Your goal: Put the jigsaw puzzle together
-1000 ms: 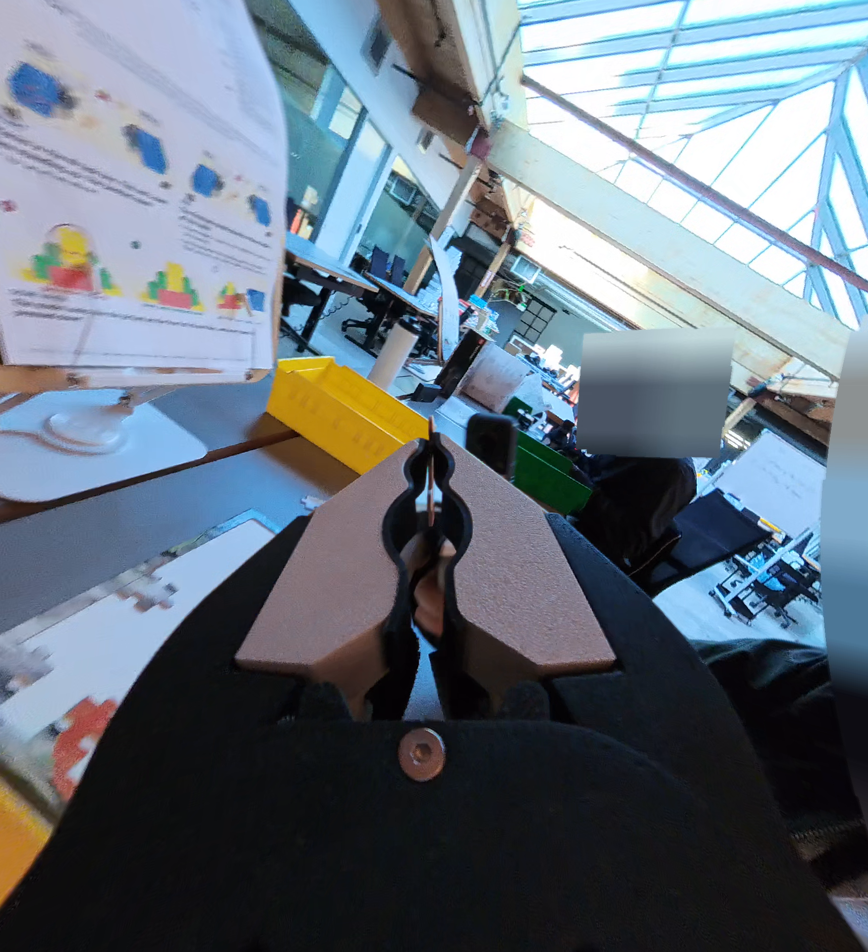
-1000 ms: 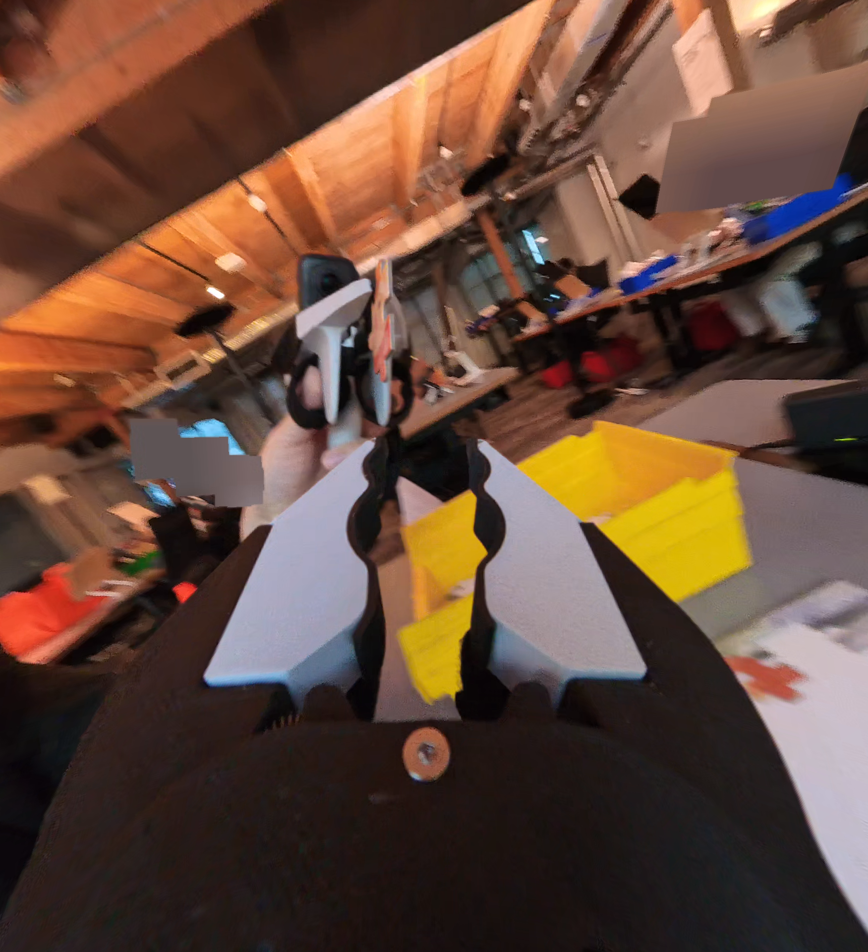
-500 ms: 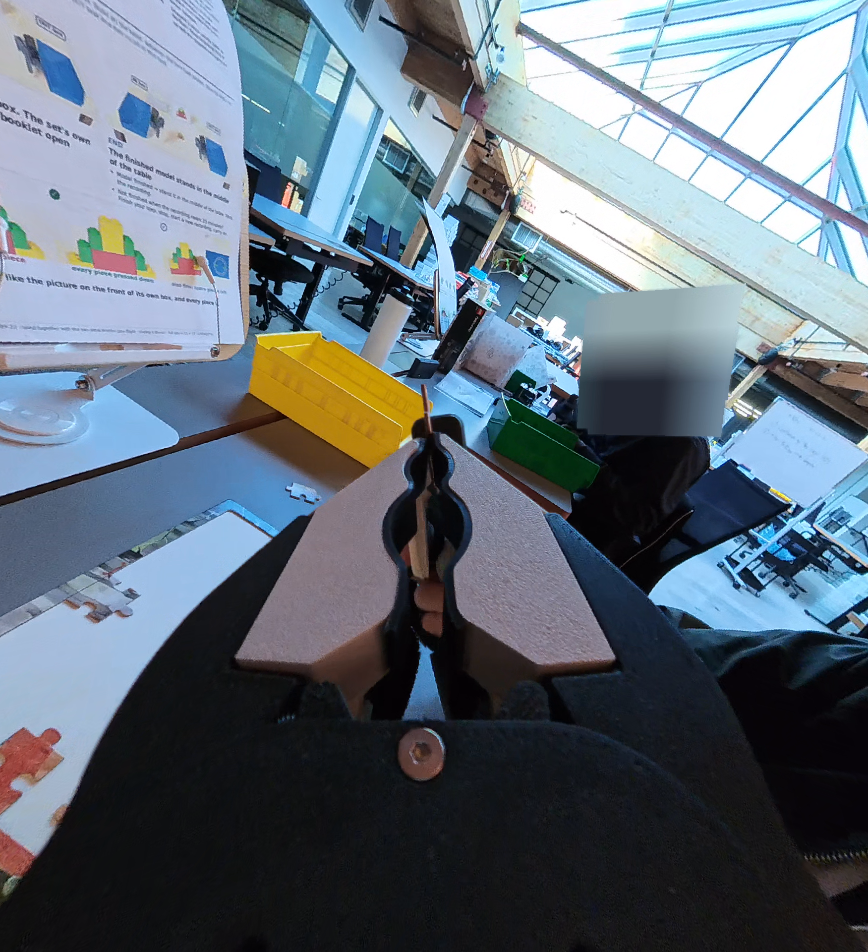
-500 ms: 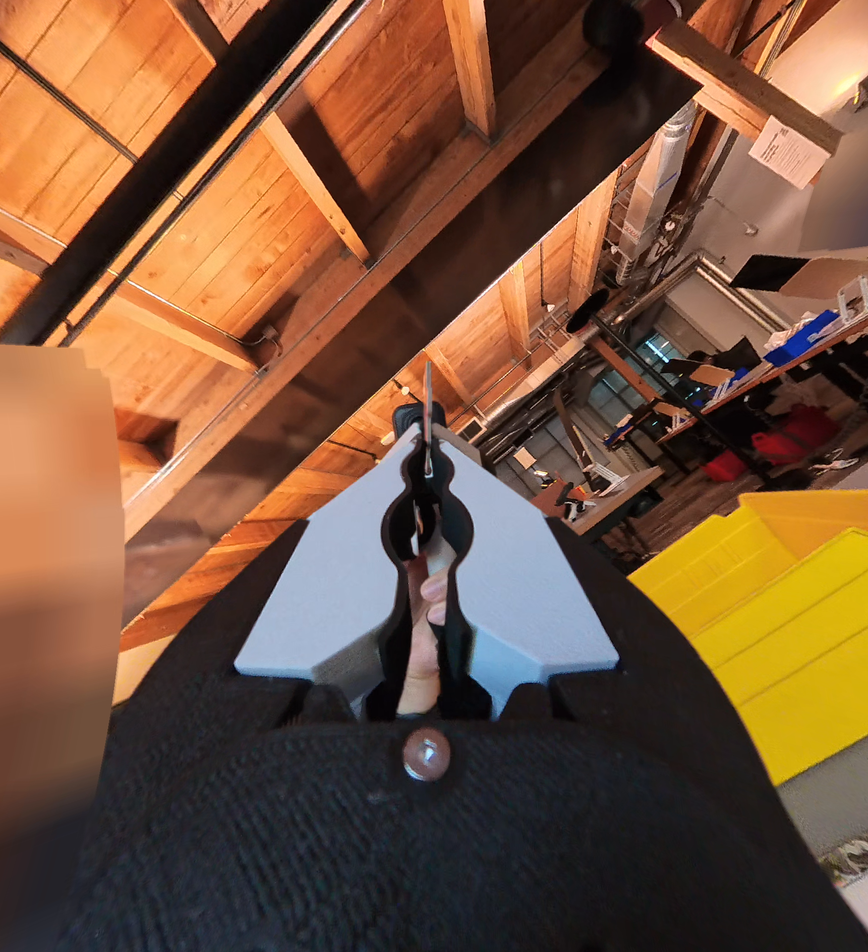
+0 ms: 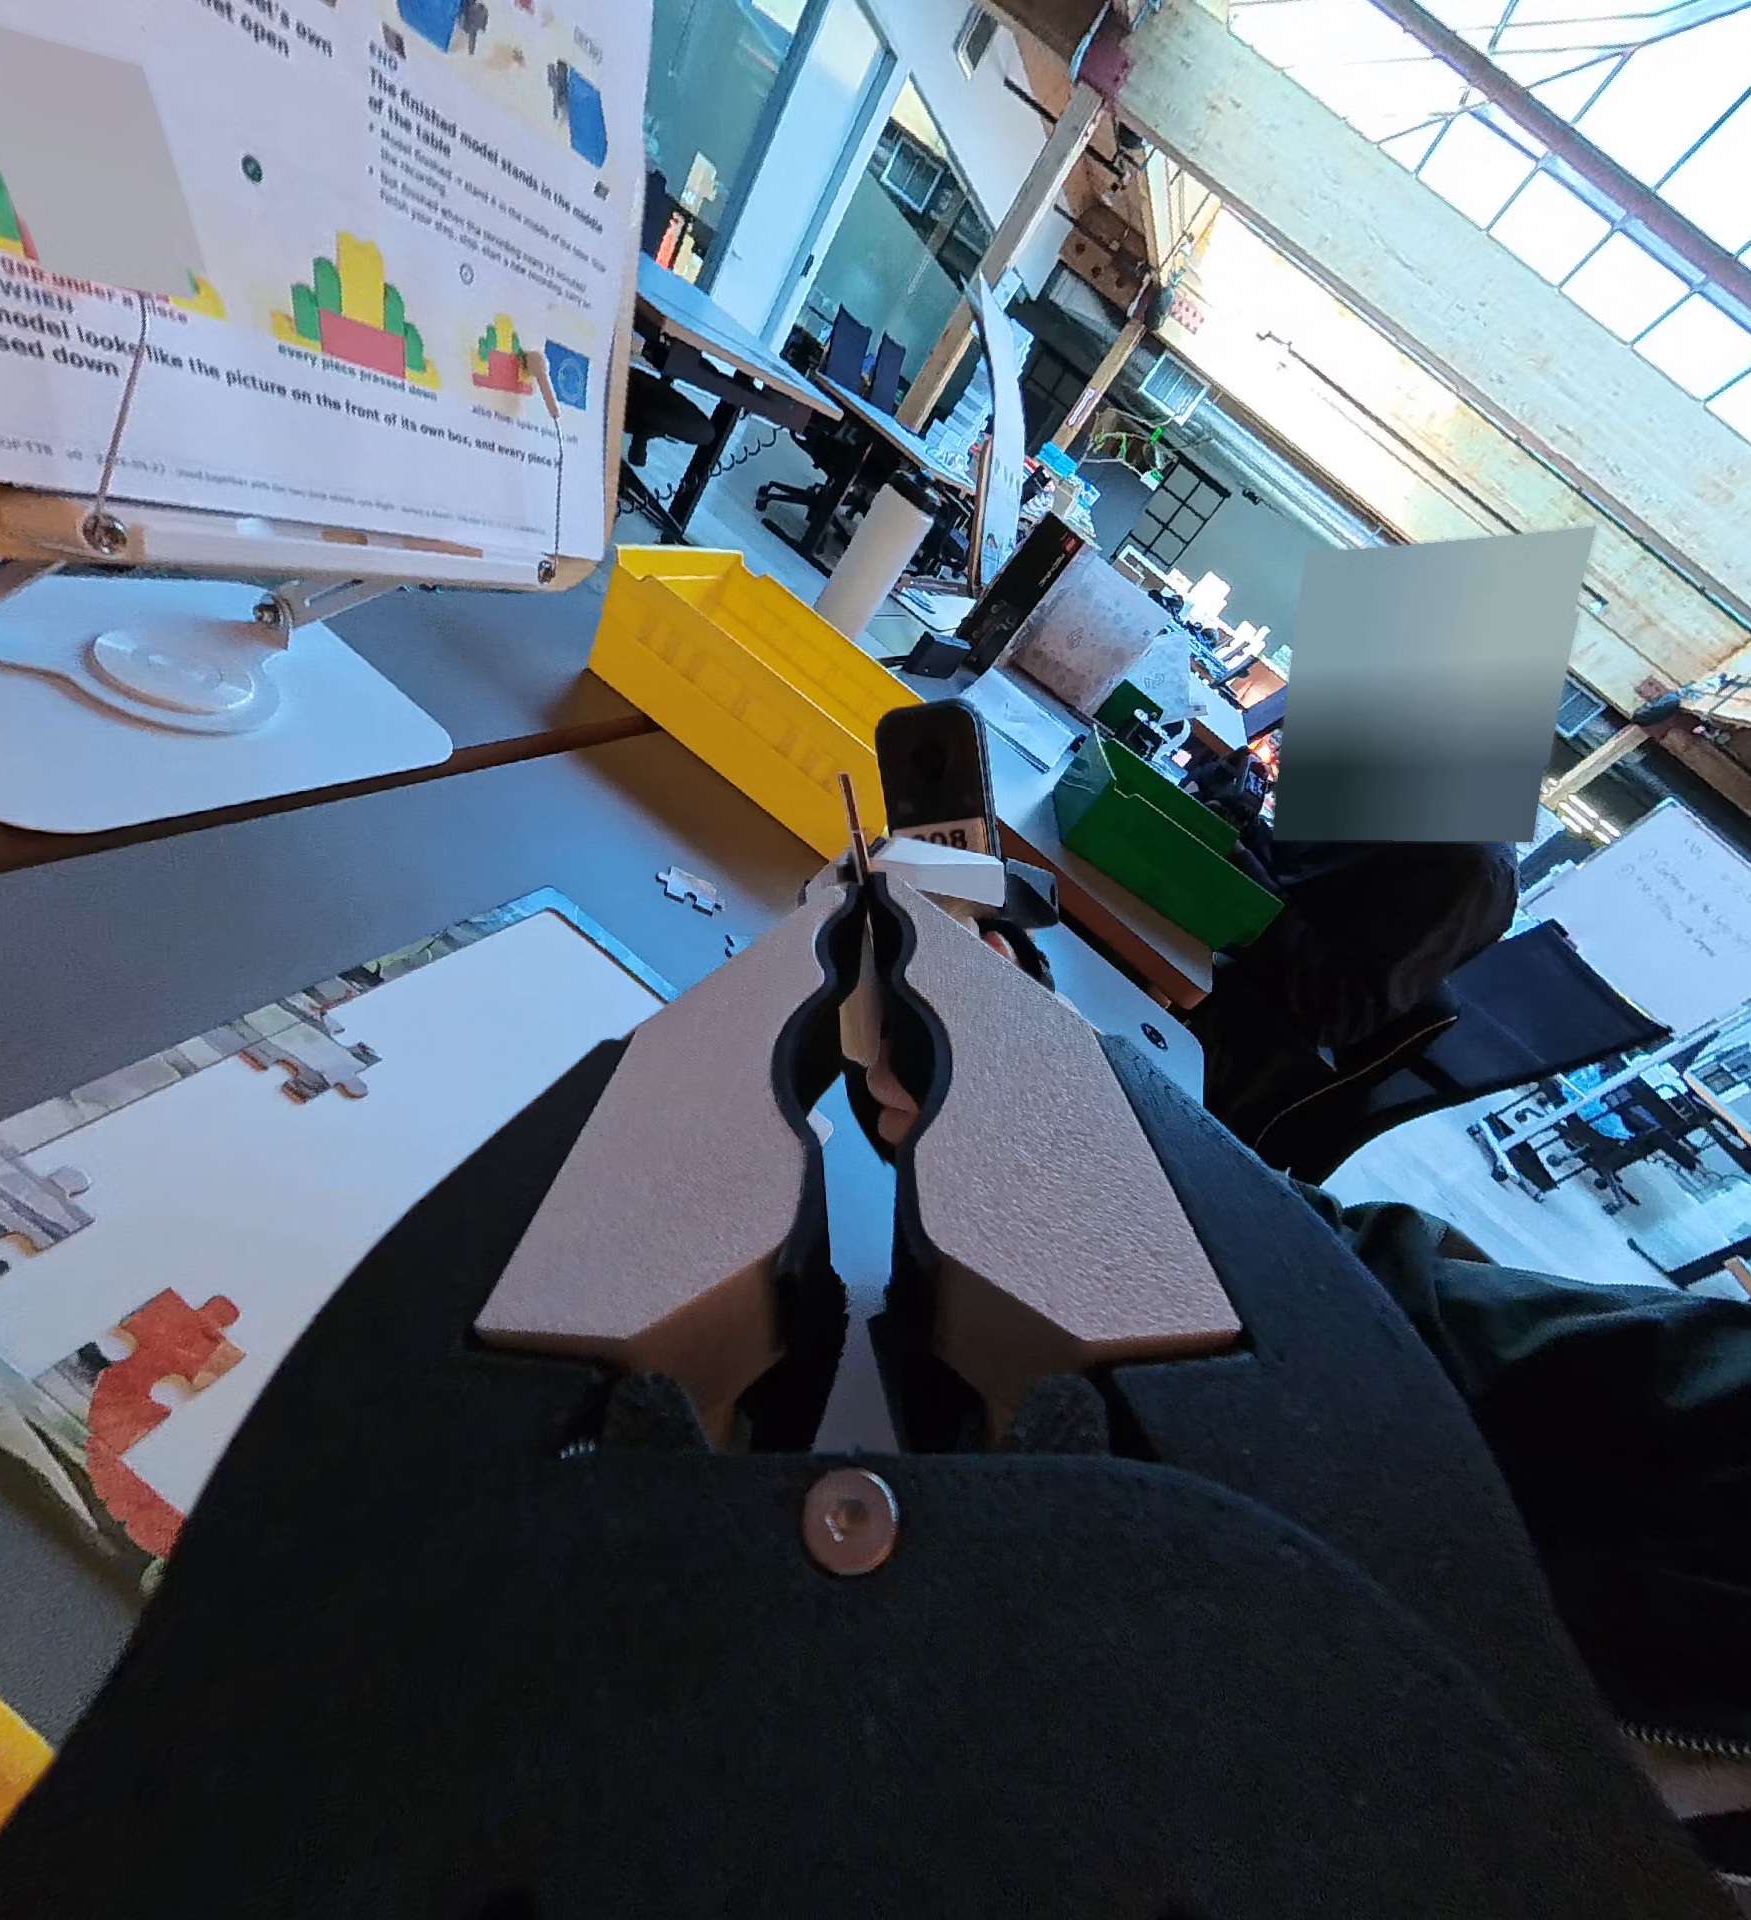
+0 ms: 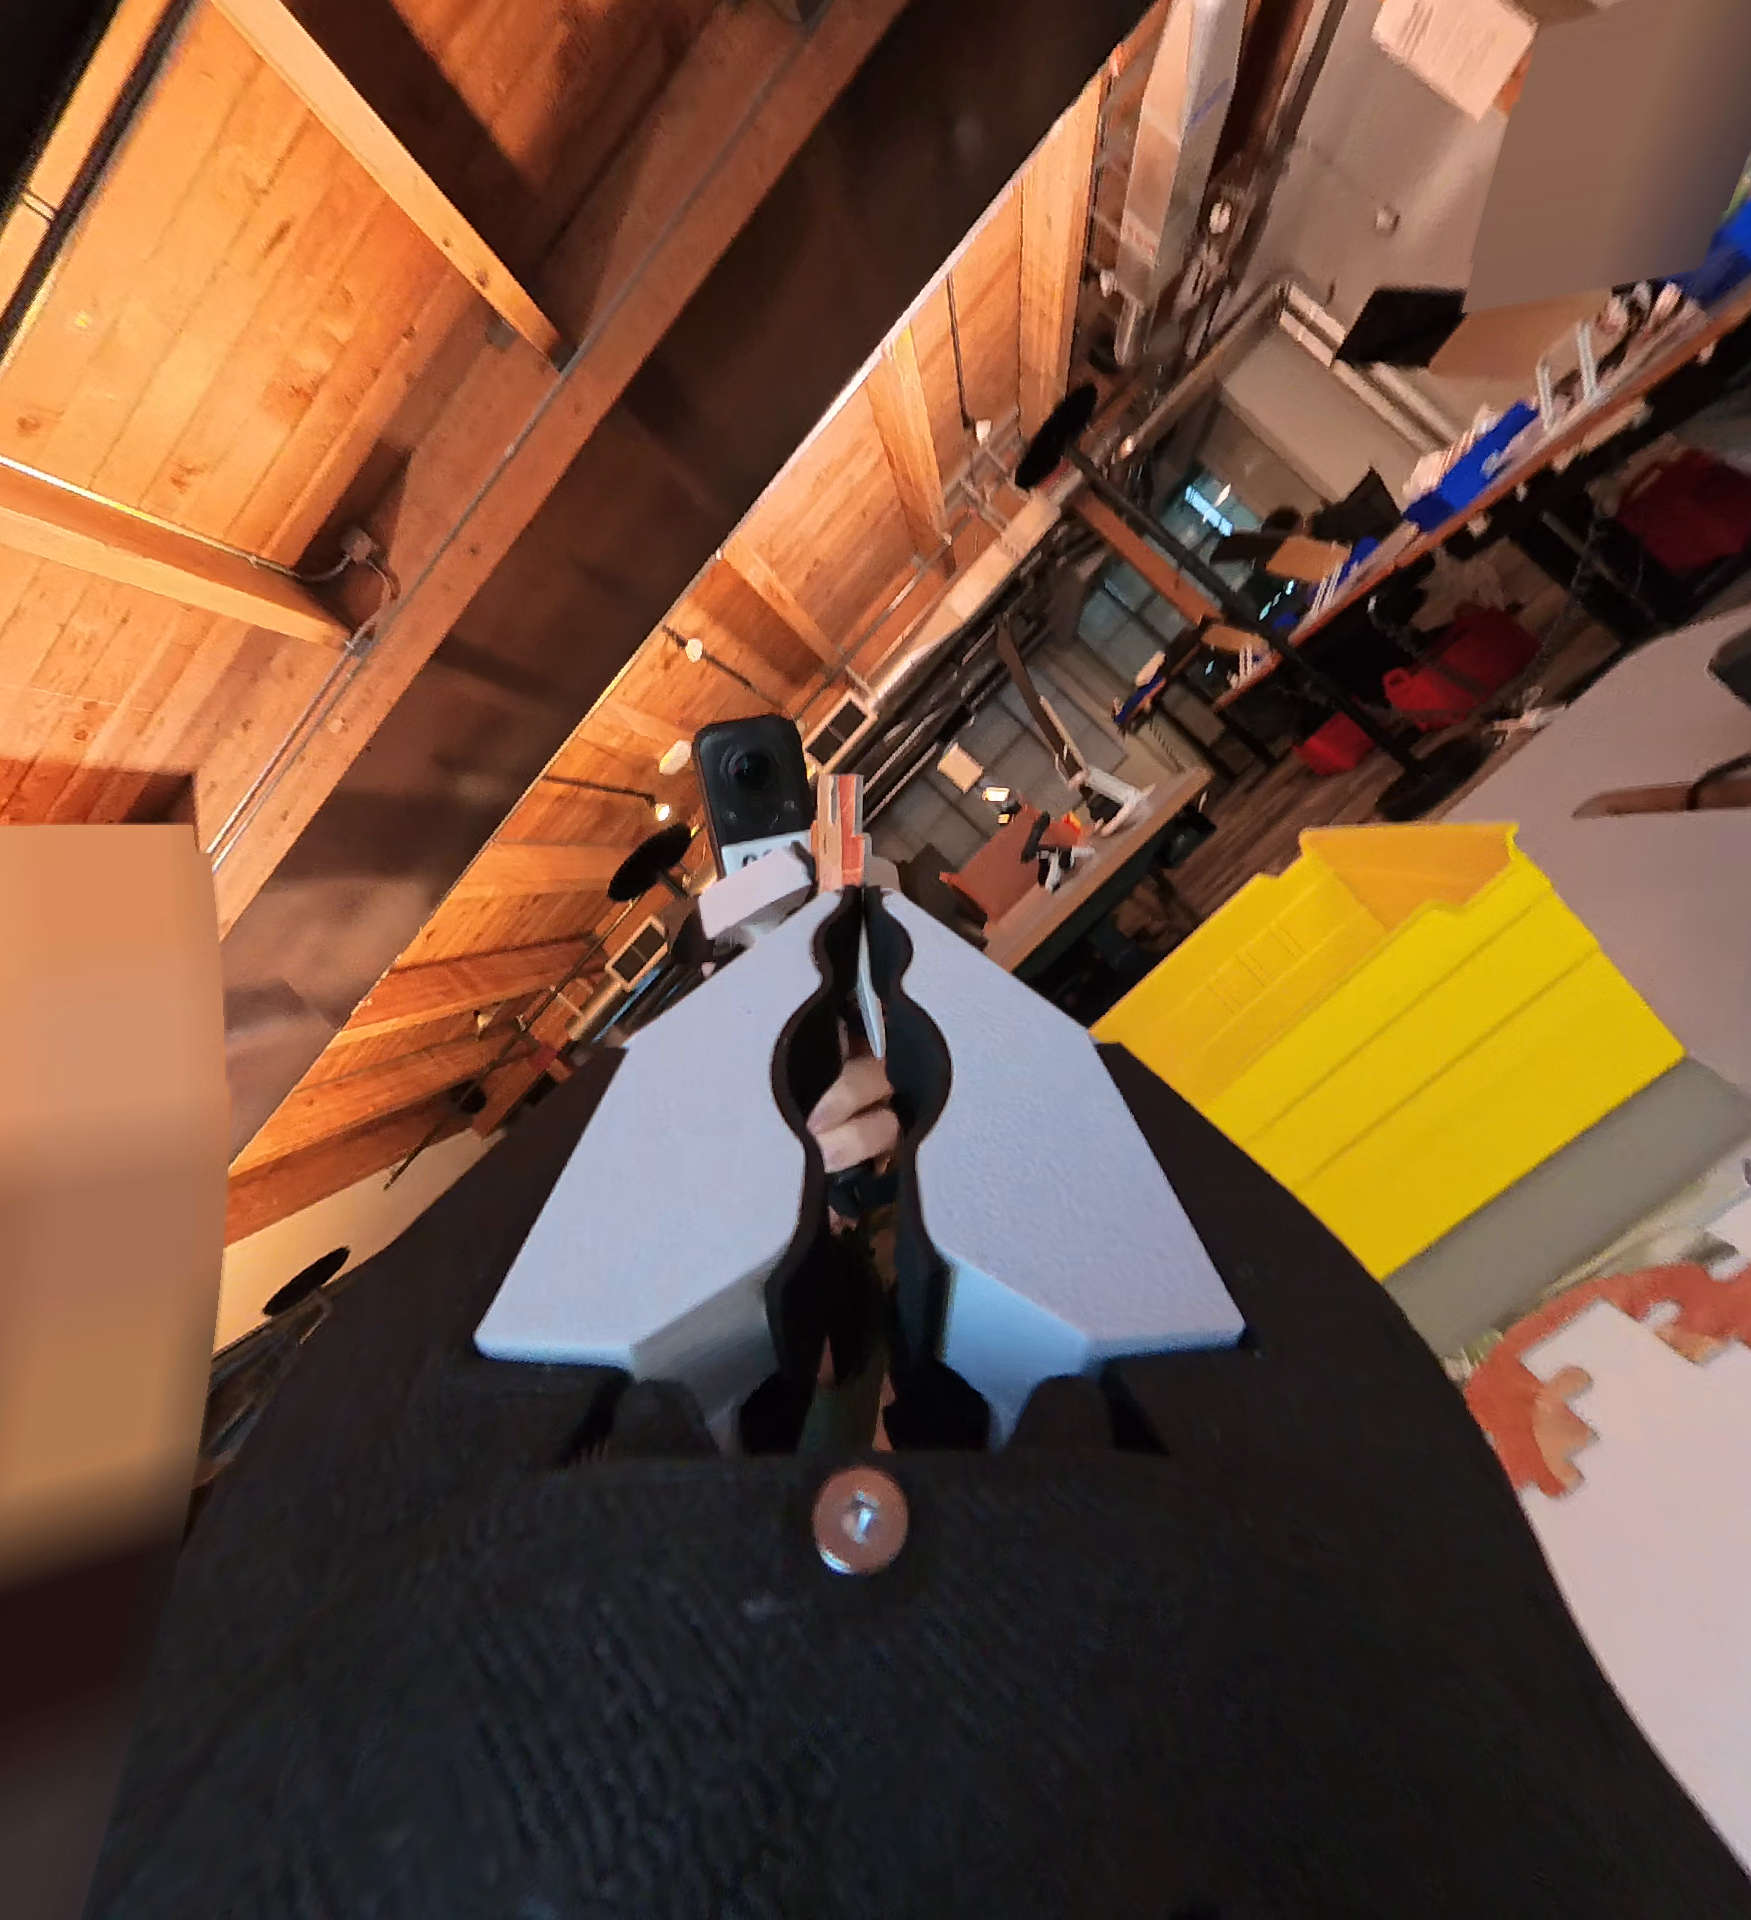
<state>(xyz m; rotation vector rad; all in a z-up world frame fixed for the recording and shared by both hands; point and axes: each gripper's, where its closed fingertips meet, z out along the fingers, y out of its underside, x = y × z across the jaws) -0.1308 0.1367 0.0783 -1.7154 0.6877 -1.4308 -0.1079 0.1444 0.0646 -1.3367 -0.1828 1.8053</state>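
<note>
A puzzle piece (image 5: 853, 831) is clenched edge-on by the left gripper (image 5: 858, 894); the same piece is gripped by the right gripper (image 6: 858, 902).

We stood in an open-plan workshop office: rows of desks (image 5: 746, 353) with office chairs (image 5: 850, 353), a whiteboard (image 5: 1671, 914), yellow (image 5: 736, 665) and green parts bins (image 5: 1162, 842) on the tabletop (image 5: 227, 914), shelving with blue bins (image 6: 1473, 457), timber ceiling beams (image 6: 227, 582) and a skylight (image 5: 1629, 135) overhead.

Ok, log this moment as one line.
left gripper: shut on puzzle piece | right gripper: shut on same piece | held above table | puzzle board: mostly unfilled
</note>
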